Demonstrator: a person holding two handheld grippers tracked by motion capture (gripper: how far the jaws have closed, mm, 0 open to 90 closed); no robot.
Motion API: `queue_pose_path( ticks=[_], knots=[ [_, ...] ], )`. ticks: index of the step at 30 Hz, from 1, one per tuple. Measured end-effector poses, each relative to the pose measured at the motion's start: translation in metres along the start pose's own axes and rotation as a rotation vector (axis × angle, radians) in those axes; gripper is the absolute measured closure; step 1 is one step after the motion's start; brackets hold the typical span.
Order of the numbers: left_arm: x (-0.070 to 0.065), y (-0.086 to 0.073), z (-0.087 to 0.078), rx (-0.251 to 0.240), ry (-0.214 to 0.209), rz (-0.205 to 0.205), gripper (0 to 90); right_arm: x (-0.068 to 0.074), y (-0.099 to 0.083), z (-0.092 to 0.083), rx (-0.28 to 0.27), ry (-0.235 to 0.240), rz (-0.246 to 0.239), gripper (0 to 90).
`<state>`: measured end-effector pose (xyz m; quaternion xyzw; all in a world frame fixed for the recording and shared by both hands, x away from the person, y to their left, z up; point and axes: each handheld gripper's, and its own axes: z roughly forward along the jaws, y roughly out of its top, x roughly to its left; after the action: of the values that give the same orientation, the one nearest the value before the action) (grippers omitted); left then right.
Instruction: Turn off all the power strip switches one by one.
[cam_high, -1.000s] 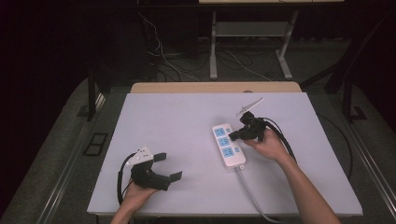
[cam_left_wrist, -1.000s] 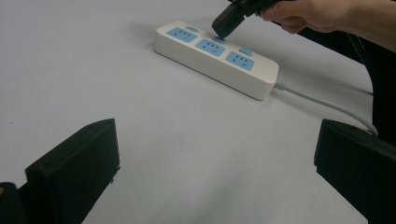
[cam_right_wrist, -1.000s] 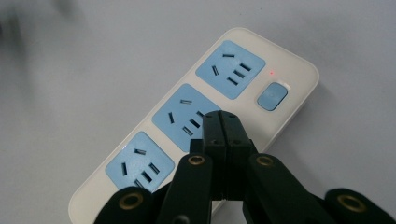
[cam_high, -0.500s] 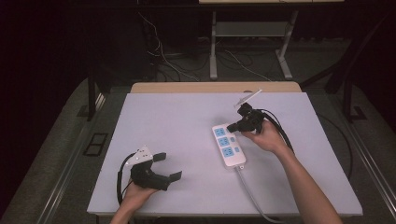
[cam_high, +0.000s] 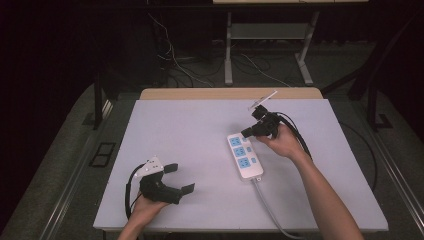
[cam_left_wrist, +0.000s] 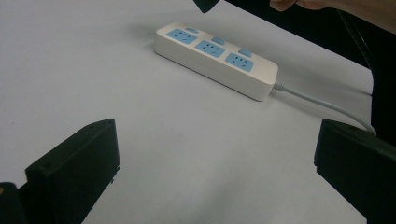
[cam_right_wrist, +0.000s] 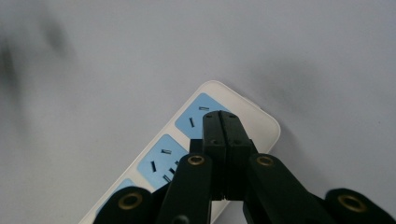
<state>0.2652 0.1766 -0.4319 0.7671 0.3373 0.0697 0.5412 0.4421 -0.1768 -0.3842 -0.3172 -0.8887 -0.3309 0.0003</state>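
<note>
Bright, even overhead light on the pale lavender-grey rectangular tabletop (cam_high: 200, 150), dark unlit surroundings beyond it, soft faint shadows beneath the white plastic power strip with blue sockets (cam_left_wrist: 215, 61), smeared blurry dark patches at far left of right gripper view, no glare

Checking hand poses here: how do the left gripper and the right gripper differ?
The left gripper has its jaws wide apart; the right gripper has them pressed shut. The left sits low at the table's near edge, while the right is over the power strip's far end. Both hold nothing.
</note>
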Motion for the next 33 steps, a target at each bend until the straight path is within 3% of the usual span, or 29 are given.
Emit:
queue_pose_path(
  ticks=[20, 33],
  knots=[
    [0.001, 0.000, 0.000, 0.001, 0.001, 0.003, 0.0, -0.018, -0.004, 0.014, -0.012, 0.023, 0.046, 89.8],
    [0.001, 0.000, 0.000, 0.003, 0.001, 0.004, 0.0, -0.020, -0.006, 0.024, 0.011, 0.030, 0.048, 89.8]
  ],
)
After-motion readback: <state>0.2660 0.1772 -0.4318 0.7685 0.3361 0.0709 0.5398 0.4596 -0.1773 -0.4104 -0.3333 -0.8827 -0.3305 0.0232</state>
